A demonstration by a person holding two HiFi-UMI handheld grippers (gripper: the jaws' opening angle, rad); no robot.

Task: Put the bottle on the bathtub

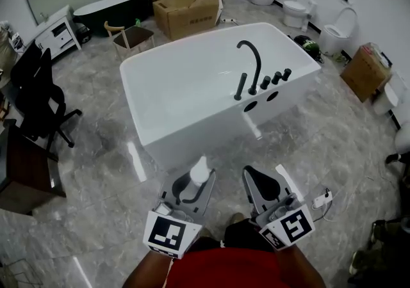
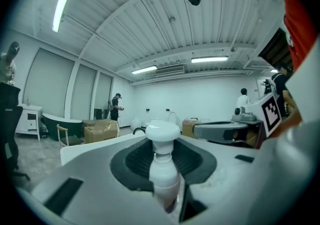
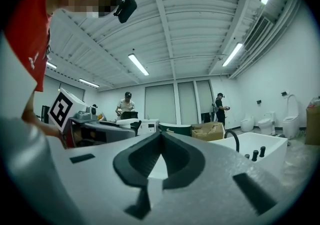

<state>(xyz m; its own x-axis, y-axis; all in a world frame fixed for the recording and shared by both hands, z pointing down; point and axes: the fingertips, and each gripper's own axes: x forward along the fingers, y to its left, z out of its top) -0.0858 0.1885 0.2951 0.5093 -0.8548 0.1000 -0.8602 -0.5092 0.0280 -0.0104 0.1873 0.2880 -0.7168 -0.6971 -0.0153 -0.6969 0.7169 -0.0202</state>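
Note:
My left gripper [image 1: 192, 185] is shut on a white pump bottle [image 1: 199, 170], held upright near the floor in front of the tub. In the left gripper view the bottle [image 2: 163, 169] stands between the dark pads, its round cap on top. A large white bathtub [image 1: 192, 82] with a black curved faucet [image 1: 251, 63] and black knobs [image 1: 275, 78] on its right rim lies just ahead. My right gripper [image 1: 264, 181] is beside the left one; its jaws [image 3: 161, 161] meet at the tip with nothing between them.
A cardboard box [image 1: 188, 10] and a wooden chair [image 1: 130, 36] stand behind the tub. A black office chair [image 1: 38, 98] is at the left. Toilets [image 1: 336, 29] line the back right wall, with another box [image 1: 365, 70] near them. People stand far off.

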